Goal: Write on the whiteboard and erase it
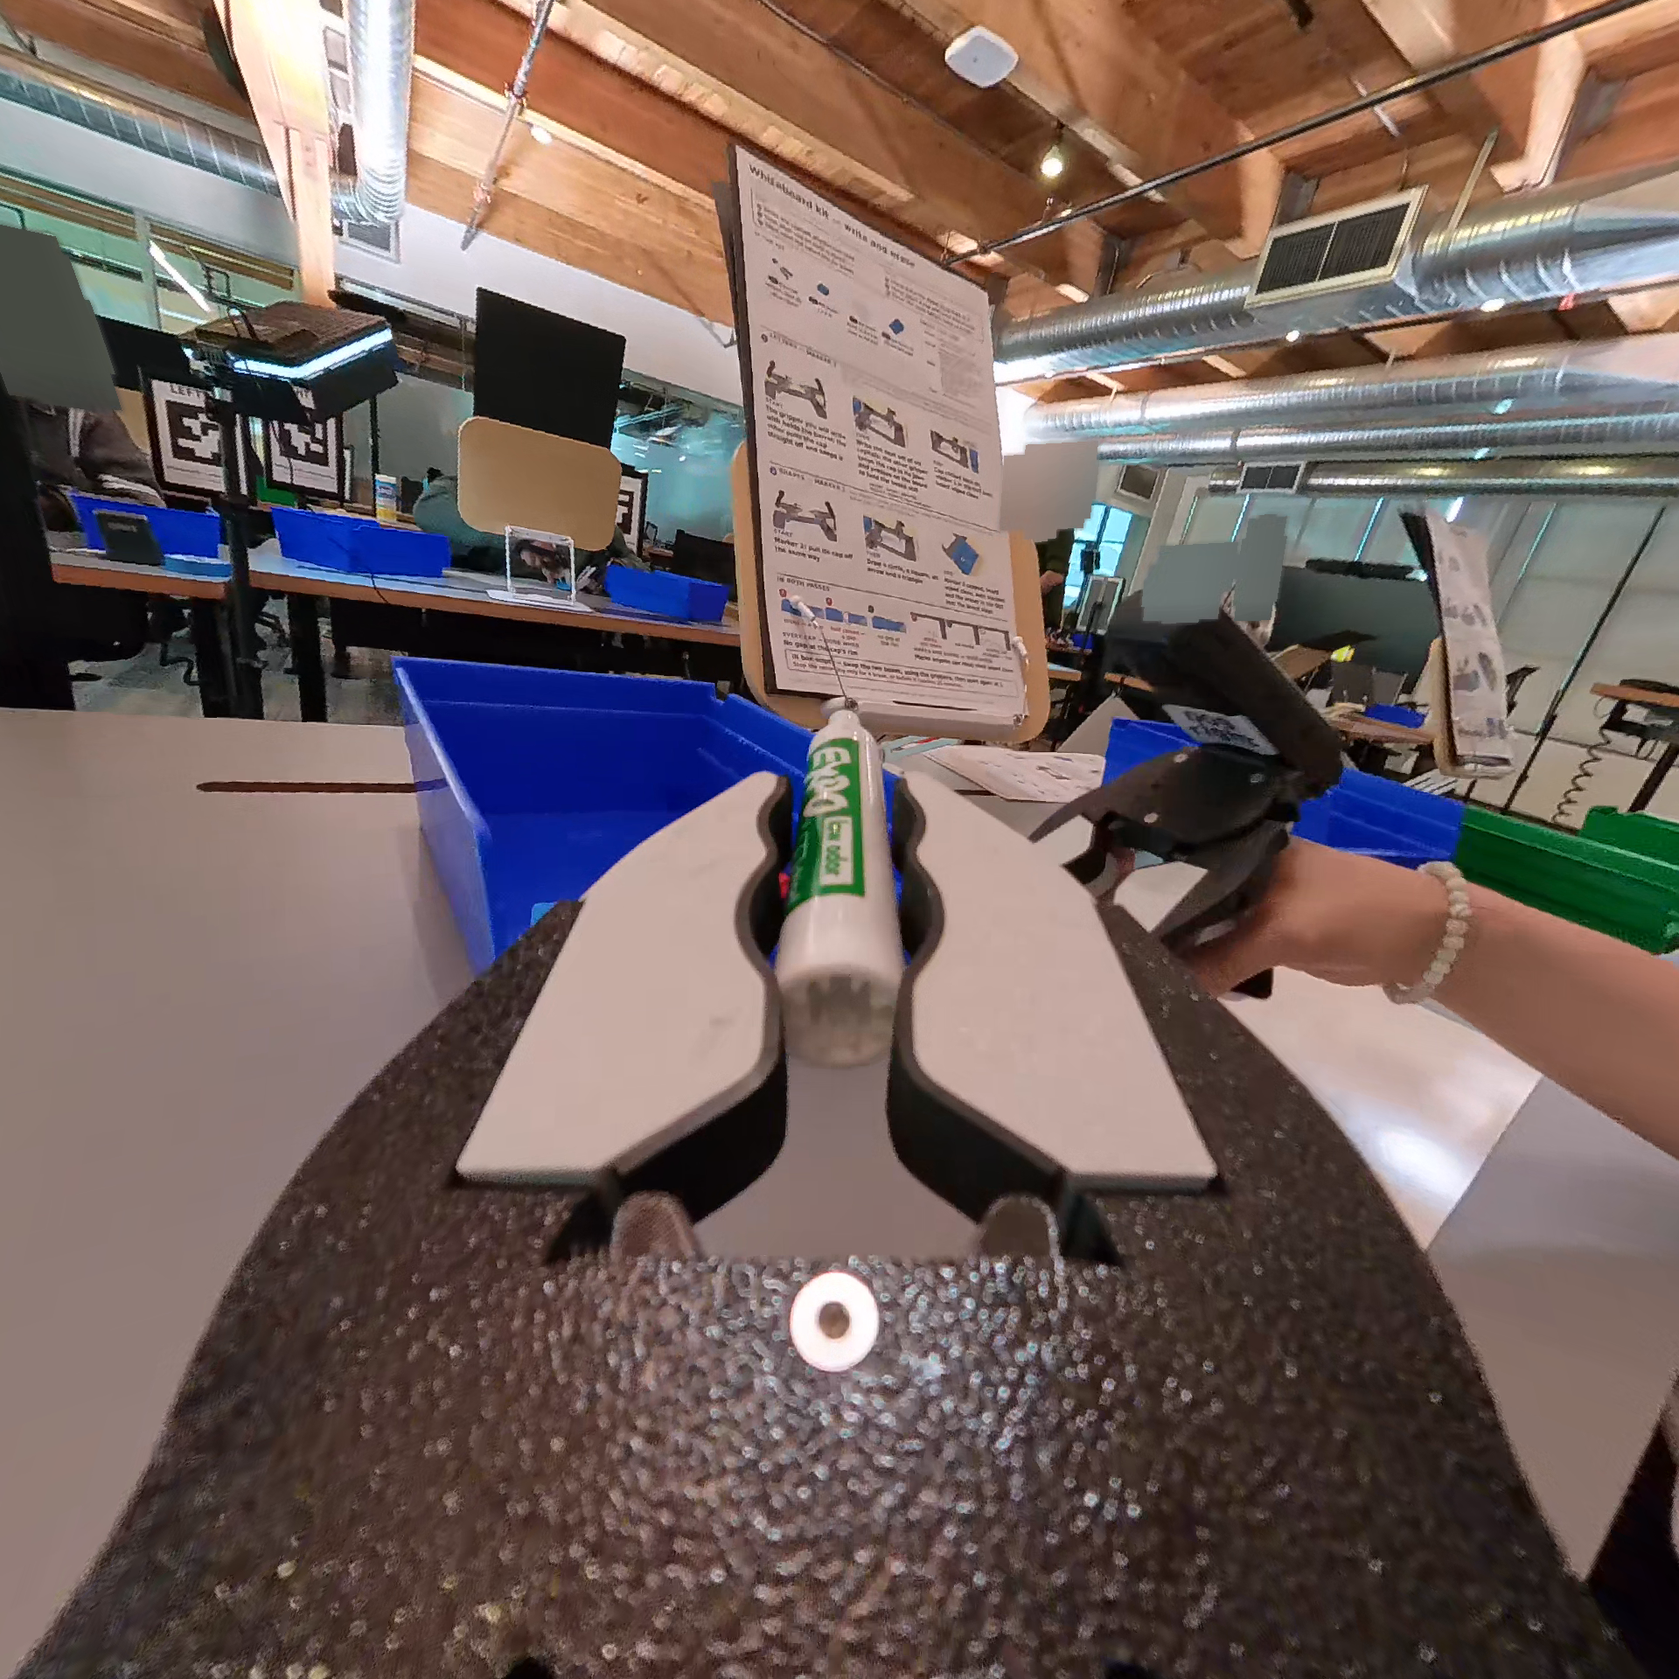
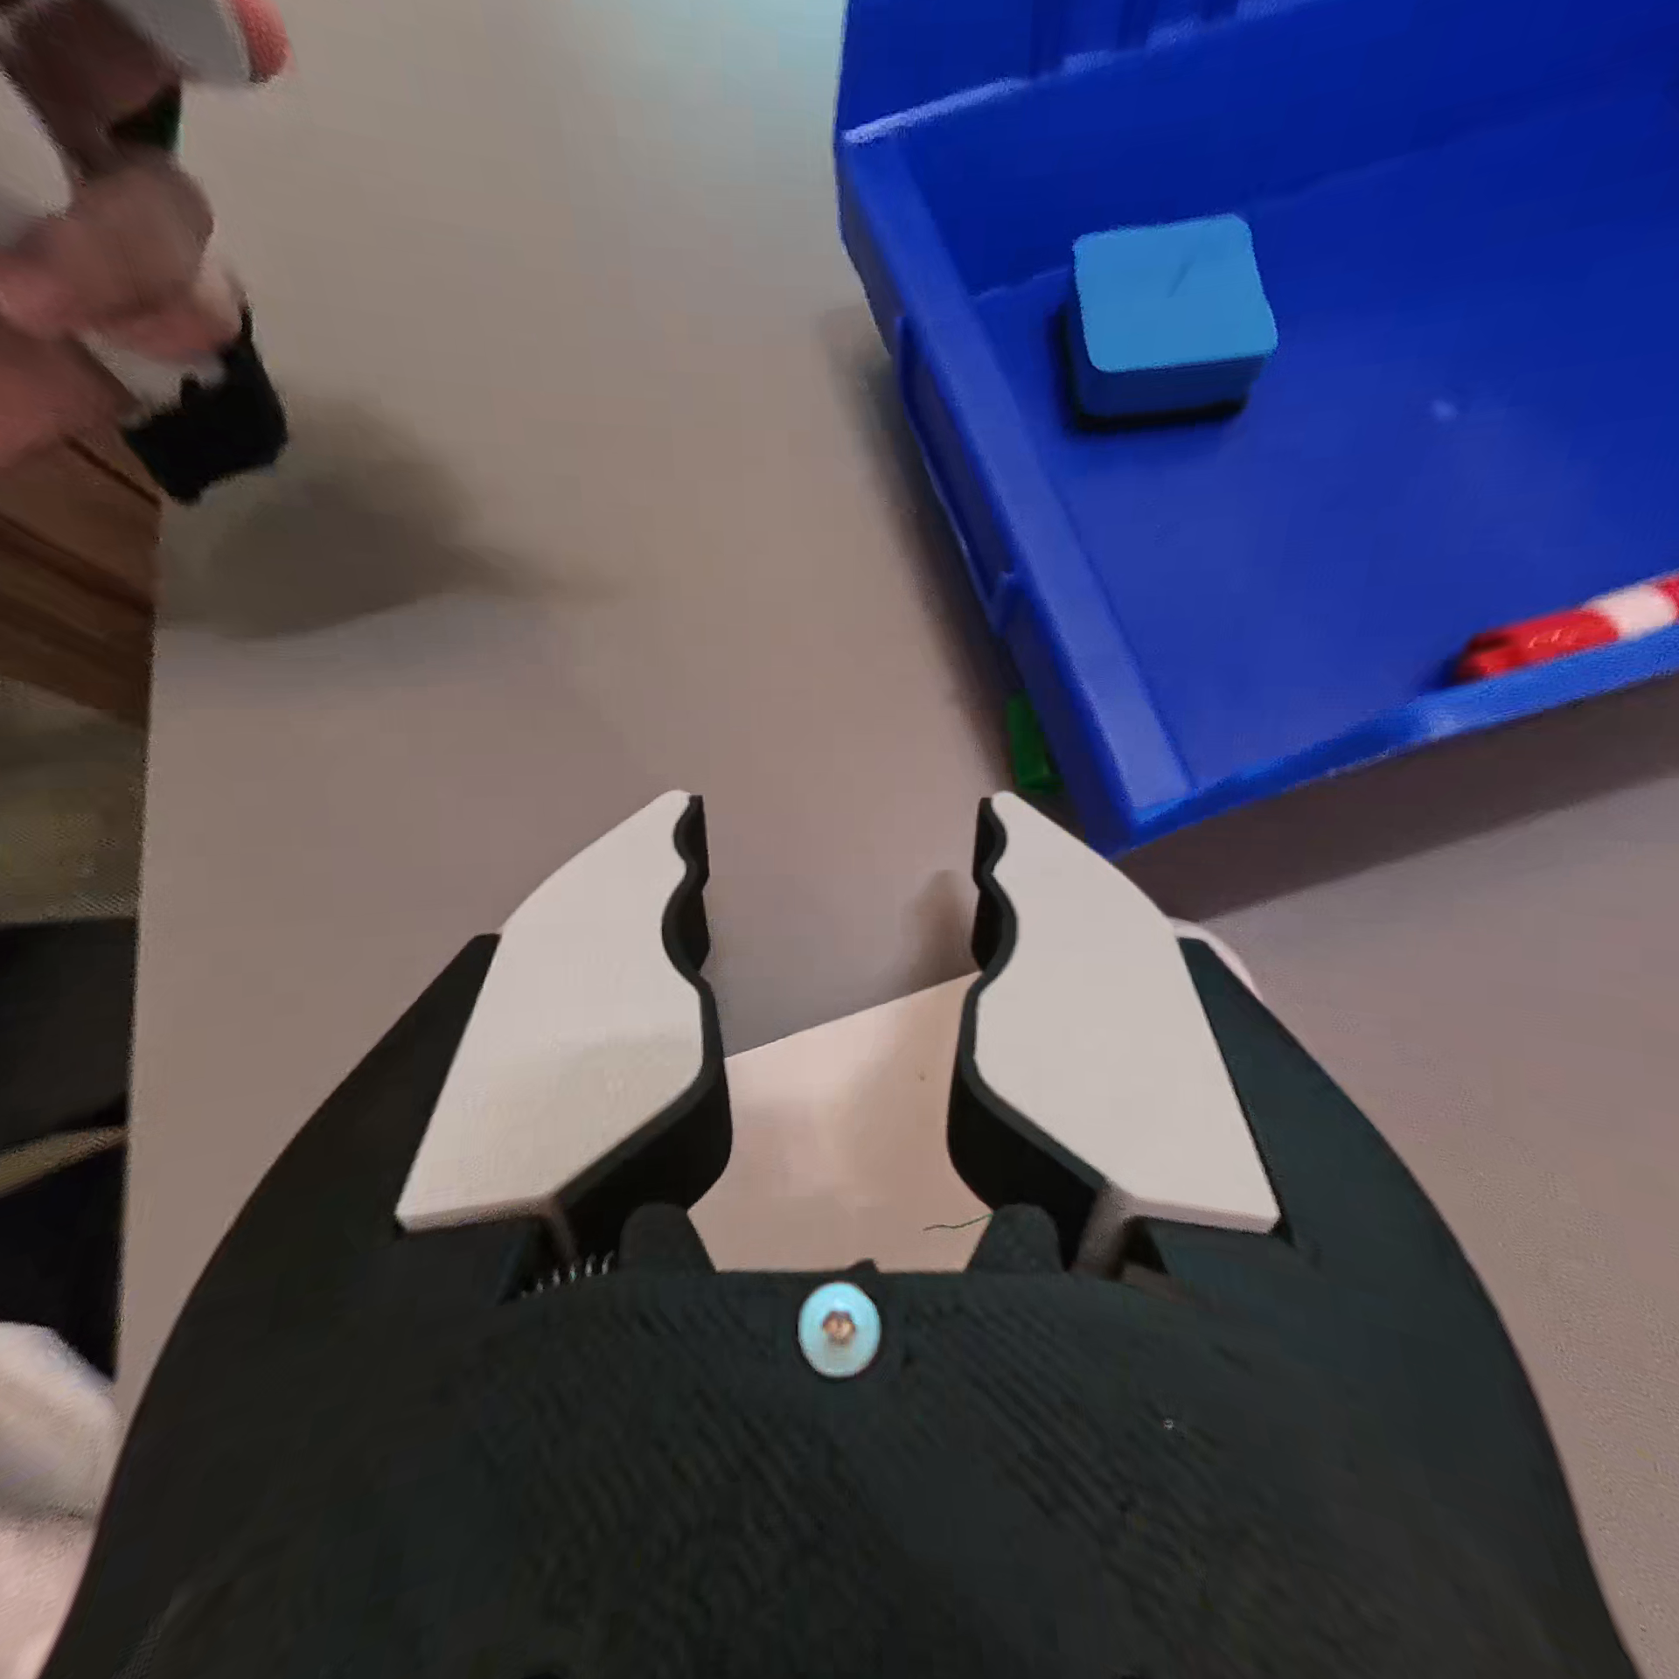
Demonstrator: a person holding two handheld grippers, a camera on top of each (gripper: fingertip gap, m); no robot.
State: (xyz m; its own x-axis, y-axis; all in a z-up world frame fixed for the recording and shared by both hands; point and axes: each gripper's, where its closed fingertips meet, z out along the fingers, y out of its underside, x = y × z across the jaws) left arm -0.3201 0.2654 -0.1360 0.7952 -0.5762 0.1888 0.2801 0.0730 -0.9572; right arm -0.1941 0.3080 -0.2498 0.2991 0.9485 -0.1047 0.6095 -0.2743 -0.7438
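Note:
My left gripper point(image 1: 840, 799) is shut on a green-and-white marker point(image 1: 831, 872). The marker lies along the fingers with its butt end toward the camera and its bare tip pointing away. My right gripper point(image 2: 840, 818) is open and empty above the grey table, over a corner of the white board point(image 2: 836, 1117). It also shows in the left wrist view point(image 1: 1181, 818), held in a hand at the right. A blue eraser point(image 2: 1167, 309) and a red marker point(image 2: 1563, 636) lie in the blue bin point(image 2: 1090, 636).
The blue bin point(image 1: 545, 772) stands just ahead of the left gripper, with an instruction sheet on a stand point(image 1: 863, 454) behind it. A small green object point(image 2: 1027, 745) lies by the bin's corner. A green bin point(image 1: 1563, 872) stands at the right. The blurred left gripper point(image 2: 200, 427) shows at upper left. Some 20 centimeters of space lies between my two pairs of fingers. The right tips stand about 15 centimeters off the blue eraser point(image 2: 1167, 309).

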